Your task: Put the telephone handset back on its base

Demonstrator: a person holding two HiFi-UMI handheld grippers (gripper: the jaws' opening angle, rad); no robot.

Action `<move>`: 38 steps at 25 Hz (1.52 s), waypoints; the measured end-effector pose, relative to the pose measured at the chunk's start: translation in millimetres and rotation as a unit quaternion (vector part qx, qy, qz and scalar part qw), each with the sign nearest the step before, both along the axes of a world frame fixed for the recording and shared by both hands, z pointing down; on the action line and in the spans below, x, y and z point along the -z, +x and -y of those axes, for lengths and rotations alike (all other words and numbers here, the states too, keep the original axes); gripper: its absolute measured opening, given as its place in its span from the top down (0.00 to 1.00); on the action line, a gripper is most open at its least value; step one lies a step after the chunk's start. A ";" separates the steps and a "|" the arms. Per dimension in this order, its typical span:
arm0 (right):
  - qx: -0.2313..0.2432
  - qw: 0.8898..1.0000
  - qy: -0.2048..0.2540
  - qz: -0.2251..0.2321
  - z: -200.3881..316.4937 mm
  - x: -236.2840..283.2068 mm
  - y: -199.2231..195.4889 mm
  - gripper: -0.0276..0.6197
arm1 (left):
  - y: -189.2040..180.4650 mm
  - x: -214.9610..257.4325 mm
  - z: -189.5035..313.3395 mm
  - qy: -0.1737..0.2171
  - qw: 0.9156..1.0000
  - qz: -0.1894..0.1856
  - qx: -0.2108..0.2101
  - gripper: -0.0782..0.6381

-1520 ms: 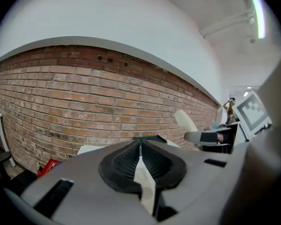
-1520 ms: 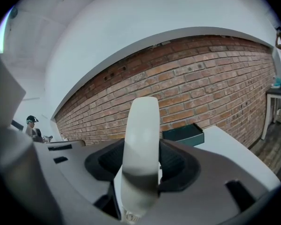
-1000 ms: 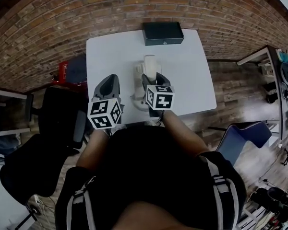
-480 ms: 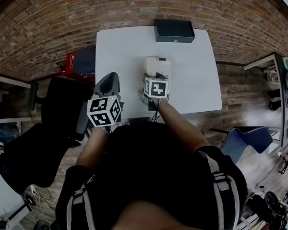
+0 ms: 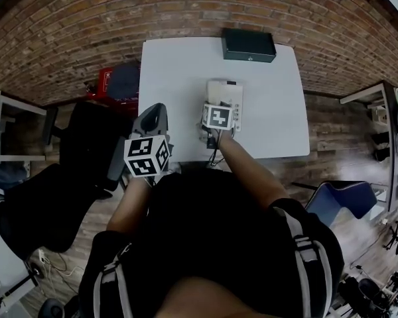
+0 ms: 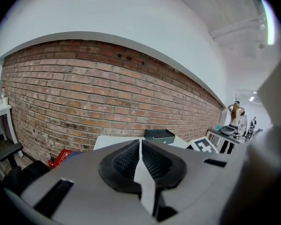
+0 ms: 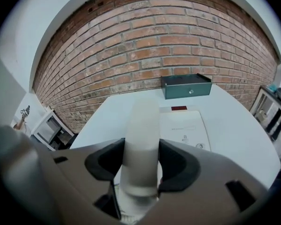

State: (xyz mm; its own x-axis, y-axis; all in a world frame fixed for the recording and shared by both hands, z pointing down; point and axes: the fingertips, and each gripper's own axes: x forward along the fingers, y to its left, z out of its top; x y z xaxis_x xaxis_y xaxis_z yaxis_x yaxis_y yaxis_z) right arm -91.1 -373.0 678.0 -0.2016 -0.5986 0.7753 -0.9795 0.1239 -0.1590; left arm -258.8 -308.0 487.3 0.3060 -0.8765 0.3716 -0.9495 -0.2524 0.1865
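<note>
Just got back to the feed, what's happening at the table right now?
A person works two handheld grippers. The right gripper is clamped on the white handset, holding it at the left side of the telephone base on the white table. Whether it is seated cannot be told. The left gripper is shut and empty, off to the left.

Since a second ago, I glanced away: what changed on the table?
The right gripper, shut on the handset, carried it forward, away from the person, to above the base. It has not let go. The left gripper stayed shut and empty near the front edge of the table; the dark box stayed at the far edge.
</note>
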 end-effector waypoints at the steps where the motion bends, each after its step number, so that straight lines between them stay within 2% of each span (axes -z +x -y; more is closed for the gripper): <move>1: -0.001 1.000 0.000 -0.001 0.3 -2.0 0.2 0.64 | -0.3 0.5 -1.0 0.000 1.000 0.000 0.001 0.87; 12: -0.002 1.000 -0.002 0.004 5.4 -12.5 -2.1 0.64 | -9.2 -4.1 -5.8 -0.007 1.000 0.002 0.014 0.87; 28: -0.016 0.999 -0.013 0.025 15.0 -19.2 -4.5 0.64 | -5.5 -5.9 8.5 -0.009 1.000 0.005 0.006 0.87; 30: -0.016 0.999 0.004 0.033 16.6 -15.0 -6.3 0.64 | -3.7 -8.1 11.0 -0.012 1.000 0.004 0.001 0.87; 32: -0.009 0.998 0.040 0.051 19.6 -2.3 -8.6 0.62 | -0.2 -9.0 15.2 -0.012 1.000 0.002 -0.004 0.87; 36: -0.009 0.986 0.122 0.110 25.1 39.1 -2.5 0.62 | 11.2 -8.4 25.8 -0.008 1.000 -0.002 -0.018 0.87; 37: -0.015 0.981 0.153 0.117 26.0 54.6 4.2 0.66 | 14.9 -8.0 28.2 -0.007 1.000 -0.003 -0.022 0.87; 38: -0.023 0.974 0.189 0.121 26.7 73.5 12.7 0.80 | 18.4 -7.5 30.6 -0.005 1.000 -0.004 -0.026 0.87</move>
State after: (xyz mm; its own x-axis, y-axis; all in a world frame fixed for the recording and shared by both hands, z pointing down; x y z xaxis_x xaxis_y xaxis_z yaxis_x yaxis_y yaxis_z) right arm -78.4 -399.7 604.4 -0.3173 -0.8449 0.4306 -0.9251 0.1758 -0.3366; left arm -240.4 -338.5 494.8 0.3542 -0.8552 0.3783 -0.9335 -0.2995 0.1971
